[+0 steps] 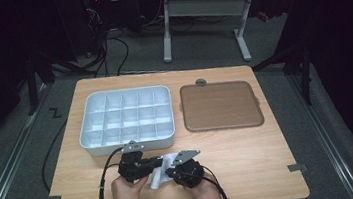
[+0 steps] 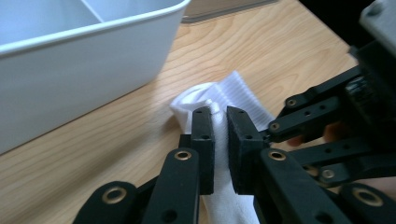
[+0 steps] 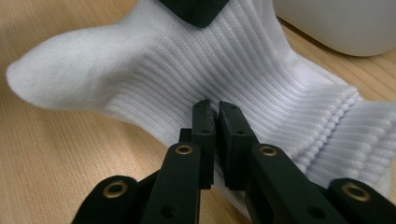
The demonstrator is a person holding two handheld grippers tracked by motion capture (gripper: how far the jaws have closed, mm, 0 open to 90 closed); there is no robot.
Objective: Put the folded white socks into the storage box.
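Observation:
A white ribbed sock [image 1: 159,178] lies on the wooden table near its front edge, between my two grippers. My left gripper [image 1: 160,160] comes in from the left and is shut on a fold of the sock [image 2: 236,88]; white cloth shows between its pads [image 2: 204,140]. From the right, my right gripper [image 1: 169,170] is shut on the ribbed cuff of the sock [image 3: 154,60], its jaws [image 3: 217,109] nearly touching with fabric pinched at their tips. The sock's toe end points left in the right gripper view.
A white compartment tray [image 1: 129,146] stands just behind the grippers, its near wall [image 2: 84,70] close to the sock. To its right lies a flat brown tray [image 1: 220,105]. Bare tabletop extends on both sides of the hands.

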